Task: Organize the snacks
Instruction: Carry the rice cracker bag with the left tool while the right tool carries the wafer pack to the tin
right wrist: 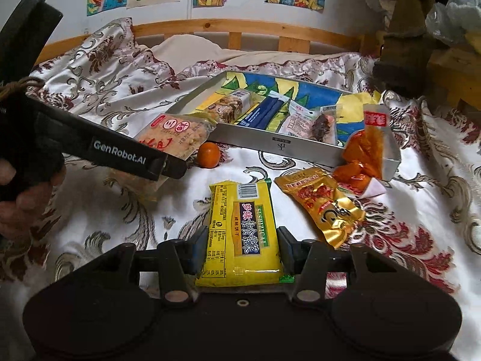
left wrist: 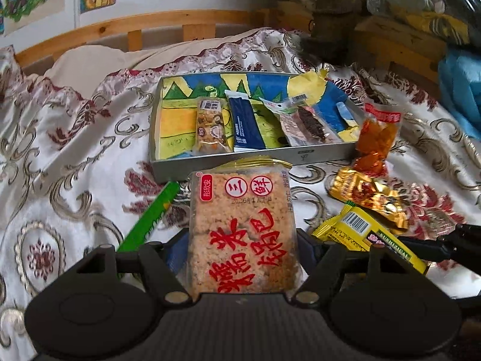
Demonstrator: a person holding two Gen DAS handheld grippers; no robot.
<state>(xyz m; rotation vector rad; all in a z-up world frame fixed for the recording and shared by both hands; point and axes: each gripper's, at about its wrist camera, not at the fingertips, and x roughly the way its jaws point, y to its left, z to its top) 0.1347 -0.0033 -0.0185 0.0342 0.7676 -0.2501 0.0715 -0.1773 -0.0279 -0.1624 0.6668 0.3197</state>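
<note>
Rice cracker pack (left wrist: 243, 231) hides, seemingly clamped, the left claw's (left wrist: 242, 251) pads.

Green packet (left wrist: 148, 215) lower end hidden behind left tongs (left wrist: 243, 240); small print unreadable.

patterned bedspread (right wrist: 390, 270) carries tray (right wrist: 270, 143), gold packet (right wrist: 321, 201), orange (right wrist: 208, 155).
</note>
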